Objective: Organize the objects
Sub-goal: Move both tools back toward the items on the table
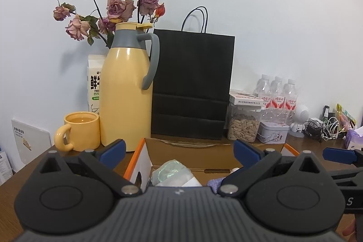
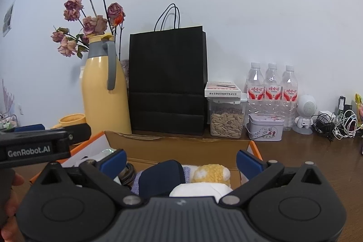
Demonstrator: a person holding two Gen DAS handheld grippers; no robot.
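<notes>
Cardboard box (image 2: 177, 146) is sitting near me on the worktop (image 2: 317, 162), already holding a yellow knit toy (image 2: 211, 172), navy pouch (image 2: 158, 176) and wrapped bits. Both jaws are standing wide open over it, gripping nothing. Judging mostly packed; thermos (image 1: 127, 92) and mug (image 1: 79, 130) are waiting far-left.

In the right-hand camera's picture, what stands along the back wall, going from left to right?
Yellow jug → black paper bag → jar of seeds → patterned tin → water bottles → white figure → tangled cables.
</notes>
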